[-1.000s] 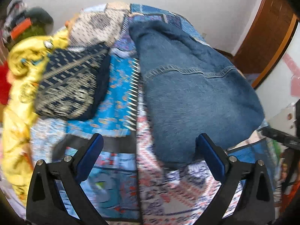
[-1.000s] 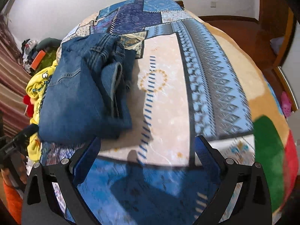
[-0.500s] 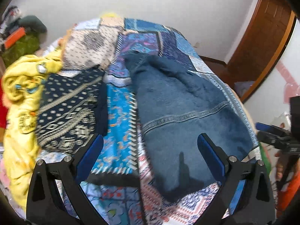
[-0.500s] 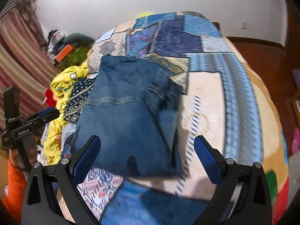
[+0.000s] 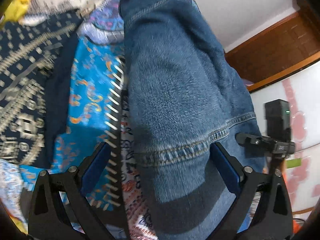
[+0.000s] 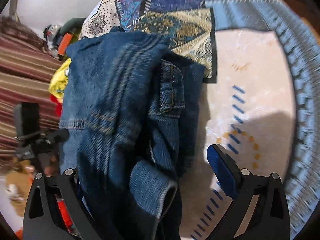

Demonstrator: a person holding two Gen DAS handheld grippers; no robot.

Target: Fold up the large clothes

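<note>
A pair of blue denim jeans point(image 5: 180, 92) lies on the patchwork bedspread point(image 5: 94, 92). In the left wrist view my left gripper point(image 5: 160, 158) is open, its jaws straddling the near end of the jeans by the stitched hem. In the right wrist view the jeans point(image 6: 120, 104) fill the left half, folded with a cuff near the camera. My right gripper point(image 6: 146, 170) is open; its left finger is hidden behind the denim, its right finger point(image 6: 222, 164) stands over the pale bedspread point(image 6: 250, 76).
A dark patterned folded garment point(image 5: 30, 92) lies left of the jeans, with yellow cloth point(image 6: 59, 80) beyond it. The other gripper point(image 5: 266, 142) shows at the right of the left wrist view. A wooden door frame point(image 5: 276, 46) and a striped curtain point(image 6: 24, 64) border the bed.
Both grippers have moved in close and low over the near end of the jeans. The denim now lies between each gripper's open jaws. The jeans themselves look unmoved.
</note>
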